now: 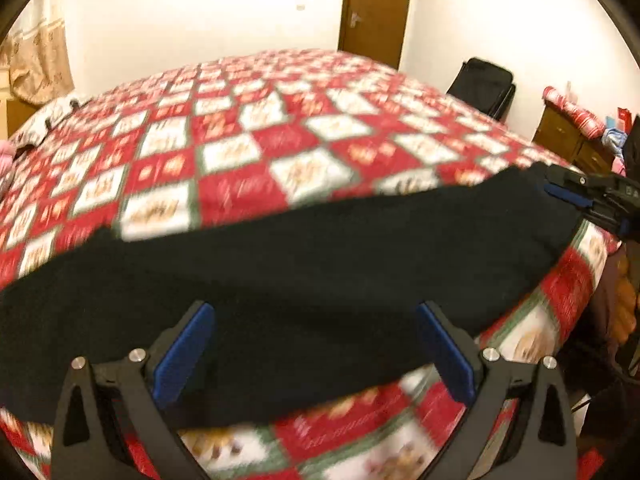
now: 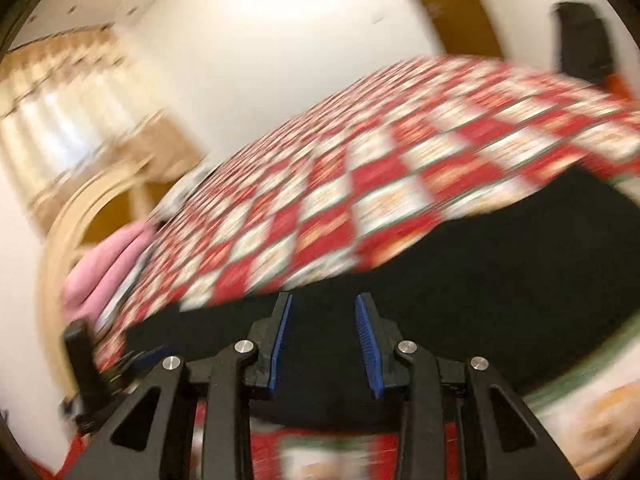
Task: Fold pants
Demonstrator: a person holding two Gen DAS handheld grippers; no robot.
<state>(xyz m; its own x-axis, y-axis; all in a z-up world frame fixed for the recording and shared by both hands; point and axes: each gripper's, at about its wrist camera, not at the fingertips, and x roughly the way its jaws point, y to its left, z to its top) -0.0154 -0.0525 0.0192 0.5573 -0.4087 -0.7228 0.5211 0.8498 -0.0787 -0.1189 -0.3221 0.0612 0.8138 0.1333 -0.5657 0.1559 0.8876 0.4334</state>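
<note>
Black pants point(image 1: 304, 280) lie stretched in a long band across the near part of the red and white checked bed cover point(image 1: 248, 136). My left gripper point(image 1: 316, 316) is open, its blue pads spread wide over the band's near edge, not pressing it. My right gripper point(image 1: 588, 208) is at the band's right end. In the right wrist view my right gripper point(image 2: 322, 304) has its jaws partly apart, with the pants point(image 2: 500, 280) lying under and between them. Its blue pads show bare, with no cloth pinched. The view is blurred. The left gripper's finger point(image 2: 82, 356) shows at the left.
The bed fills most of both views. A pink pillow point(image 2: 108, 264) and a cream headboard point(image 2: 76, 216) lie at its far left. A black chair point(image 1: 484, 84) and a brown dresser point(image 1: 568, 136) stand at the right, near a brown door point(image 1: 376, 8).
</note>
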